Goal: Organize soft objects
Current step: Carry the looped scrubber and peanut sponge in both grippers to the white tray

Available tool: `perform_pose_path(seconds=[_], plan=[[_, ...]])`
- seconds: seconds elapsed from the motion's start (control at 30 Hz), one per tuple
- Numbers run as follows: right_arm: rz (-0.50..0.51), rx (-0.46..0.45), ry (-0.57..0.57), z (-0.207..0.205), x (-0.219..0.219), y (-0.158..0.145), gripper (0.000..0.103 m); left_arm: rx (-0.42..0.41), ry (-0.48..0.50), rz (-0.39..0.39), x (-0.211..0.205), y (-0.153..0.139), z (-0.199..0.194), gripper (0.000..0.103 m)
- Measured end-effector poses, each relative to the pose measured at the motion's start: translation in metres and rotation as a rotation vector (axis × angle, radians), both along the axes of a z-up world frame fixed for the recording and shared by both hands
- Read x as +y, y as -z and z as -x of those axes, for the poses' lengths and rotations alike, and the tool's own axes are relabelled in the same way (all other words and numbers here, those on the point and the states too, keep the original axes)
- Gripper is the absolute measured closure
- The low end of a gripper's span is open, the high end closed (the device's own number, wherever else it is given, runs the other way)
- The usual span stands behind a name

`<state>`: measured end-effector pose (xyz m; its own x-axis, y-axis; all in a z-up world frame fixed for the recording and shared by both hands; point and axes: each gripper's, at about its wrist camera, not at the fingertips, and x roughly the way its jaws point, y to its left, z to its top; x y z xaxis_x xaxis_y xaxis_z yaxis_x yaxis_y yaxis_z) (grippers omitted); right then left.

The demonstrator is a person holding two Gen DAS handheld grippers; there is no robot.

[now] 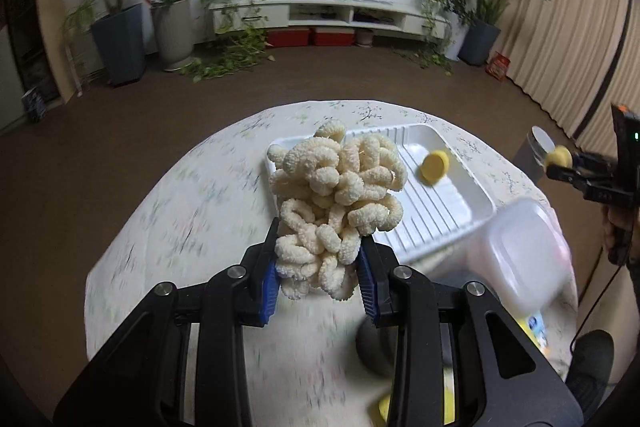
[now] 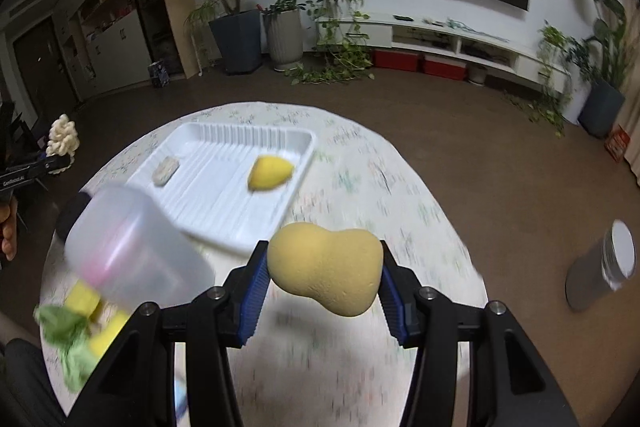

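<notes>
My left gripper (image 1: 320, 263) is shut on a cream chenille mitt (image 1: 336, 199) and holds it above the table, in front of the white ribbed tray (image 1: 448, 211). A yellow sponge (image 1: 434, 166) lies in the tray. My right gripper (image 2: 322, 283) is shut on a yellow gourd-shaped makeup sponge (image 2: 324, 273), raised over the table near the tray (image 2: 224, 203). In the right wrist view the tray holds a yellow sponge (image 2: 270, 173) and a small beige pad (image 2: 165, 171). The left gripper with the mitt (image 2: 62, 139) shows at the far left there.
A translucent plastic container (image 2: 136, 255) stands beside the tray at the table's near side, with yellow sponges (image 2: 94, 307) and a green cloth (image 2: 70, 339) beyond it. The round table has a floral cloth (image 2: 360, 179). A grey cylindrical bin (image 2: 600, 267) stands on the floor at right.
</notes>
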<state>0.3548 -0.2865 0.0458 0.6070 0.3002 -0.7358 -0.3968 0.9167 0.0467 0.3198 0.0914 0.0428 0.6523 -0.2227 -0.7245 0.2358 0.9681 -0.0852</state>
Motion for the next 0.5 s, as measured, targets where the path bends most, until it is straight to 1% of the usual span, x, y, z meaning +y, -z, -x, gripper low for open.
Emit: perform_pose_path(seconds=[0.1,0.2,0.33,0.43,0.5], plan=[[0.011,0.008,-0.049,-0.031,0.023,0.003,0.050,0.038,0.032,-0.046,-0.014,0.011,-0.036,0.073],[0.020,0.021,-0.110,-0.056,0.049,0.008,0.050,0.080,0.059,-0.060,-0.027,0.028,-0.069,0.073],[0.051,0.034,-0.222,-0.083,0.095,0.018,0.050,0.101,0.112,-0.084,-0.045,0.046,-0.088,0.073],[0.086,0.032,-0.304,-0.096,0.124,0.026,0.050,0.122,0.155,-0.125,-0.057,0.060,-0.097,0.073],[0.098,0.042,-0.345,-0.104,0.139,0.031,0.050,0.137,0.171,-0.138,-0.059,0.069,-0.104,0.073]])
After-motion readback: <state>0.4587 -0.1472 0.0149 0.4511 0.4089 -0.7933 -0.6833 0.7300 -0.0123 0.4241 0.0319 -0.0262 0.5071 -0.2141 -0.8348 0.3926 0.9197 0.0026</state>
